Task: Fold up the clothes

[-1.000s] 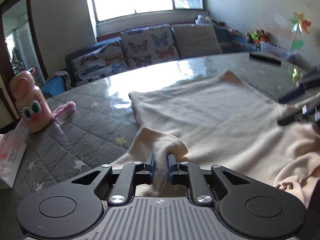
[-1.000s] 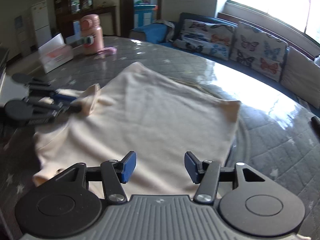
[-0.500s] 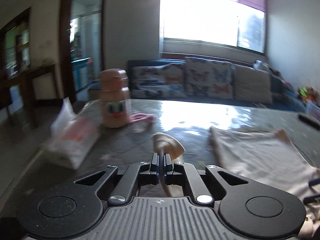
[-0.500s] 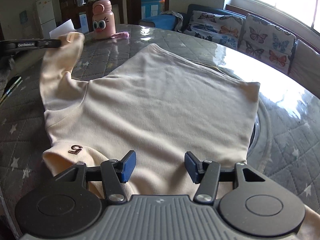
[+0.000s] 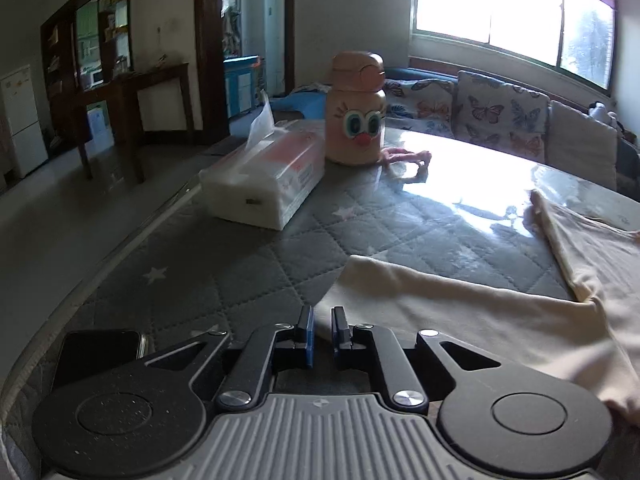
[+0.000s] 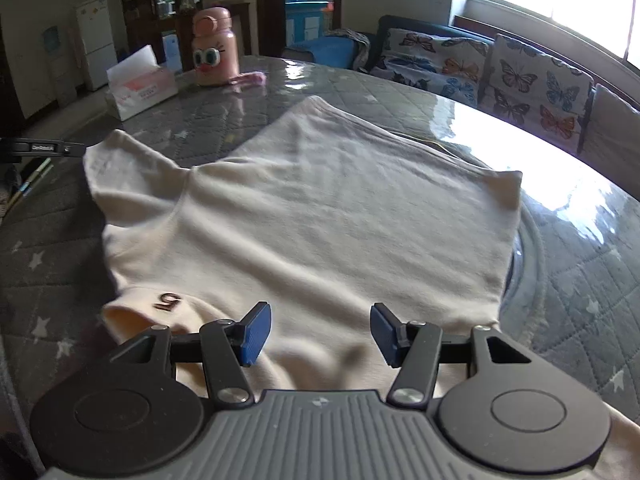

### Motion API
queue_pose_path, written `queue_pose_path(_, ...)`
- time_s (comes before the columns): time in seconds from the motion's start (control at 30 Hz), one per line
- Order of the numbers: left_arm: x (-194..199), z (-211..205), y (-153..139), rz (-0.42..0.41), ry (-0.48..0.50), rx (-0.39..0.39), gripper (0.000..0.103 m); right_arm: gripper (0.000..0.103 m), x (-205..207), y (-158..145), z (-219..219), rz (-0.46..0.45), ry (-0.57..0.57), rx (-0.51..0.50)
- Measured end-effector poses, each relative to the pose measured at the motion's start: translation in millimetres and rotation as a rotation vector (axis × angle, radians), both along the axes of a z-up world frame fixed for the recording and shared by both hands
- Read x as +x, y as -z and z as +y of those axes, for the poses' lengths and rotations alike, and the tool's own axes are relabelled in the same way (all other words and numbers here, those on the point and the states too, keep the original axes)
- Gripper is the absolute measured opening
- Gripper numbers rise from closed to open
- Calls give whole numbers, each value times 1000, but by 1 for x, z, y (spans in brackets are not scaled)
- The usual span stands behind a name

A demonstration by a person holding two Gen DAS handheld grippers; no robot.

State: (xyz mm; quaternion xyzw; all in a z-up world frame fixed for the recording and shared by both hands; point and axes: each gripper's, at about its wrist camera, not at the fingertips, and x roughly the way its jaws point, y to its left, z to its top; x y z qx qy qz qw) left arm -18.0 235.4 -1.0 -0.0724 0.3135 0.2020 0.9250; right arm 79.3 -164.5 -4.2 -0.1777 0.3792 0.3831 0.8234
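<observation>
One cream shirt (image 6: 320, 216) lies flat mid-surface (image 6: 580, 280), one sleeve (image 5: 440, 296) spread out left. Left gripper (image 5: 323, 326) sits at the sleeve cuff, jaws slightly apart, nothing clamped; right gripper (image 6: 320, 332) hovers wide apart over the near hem. Far left: one pink bottle (image 6: 214, 54), one tissue pack (image 6: 140, 88), plus one phone (image 5: 96, 354) near left.

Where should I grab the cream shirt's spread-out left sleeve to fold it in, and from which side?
Grip the sleeve at its cuff end, coming in low from the outer side, by the left gripper. The sleeve lies flat on the table, pointing away from the shirt body, so its free cuff edge is the likeliest part to pinch.
</observation>
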Motion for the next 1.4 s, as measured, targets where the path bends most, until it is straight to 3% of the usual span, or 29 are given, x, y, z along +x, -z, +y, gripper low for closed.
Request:
queue_pose_path(0.2, 3, -41, -12, -23, 159, 18, 29, 56, -11, -3, 4, -11, -44, -12)
queue_pose_path(0.4, 5, -111, -16, -45, 455, 30, 42, 55, -31, -12, -7, -30, -94, -26)
queue_pose_path(0.6, -5, -177, -1, -25, 755, 142, 47, 54, -50, -14, -22, -9, -138, -21)
queue_pose_path(0.83, -7, -208, 12, -18, 854, 205, 48, 46, -60, -13, -28, -17, -146, -11)
queue_pose_path(0.87, -7, -210, 13, -23, 861, 212, 47, 40, -58, -12, -27, -15, -137, -5)
queue_pose_path(0.93, -8, -213, 13, -36, 879, 215, 47, 25, -56, -8, -27, 0, -117, 0)
queue_pose_path(0.97, -9, -213, 13, -43, 885, 211, 36, 20, -55, -7, -28, 8, -112, 3)
queue_pose_path(1.0, -10, -214, 13, -50, 892, 207, 17, 17, -56, -6, -29, 9, -113, 4)
queue_pose_path(1.07, -10, -214, 13, -52, 894, 186, 8, 9, -60, -9, -31, -10, -114, 3)
queue_pose_path(1.27, -21, -210, 11, -56, 943, 162, 6, 8, -77, -21, -43, -47, -151, -9)
queue_pose_path(1.4, -19, -205, 15, -10, 969, 142, 8, 9, -80, -10, -42, 11, -168, -32)
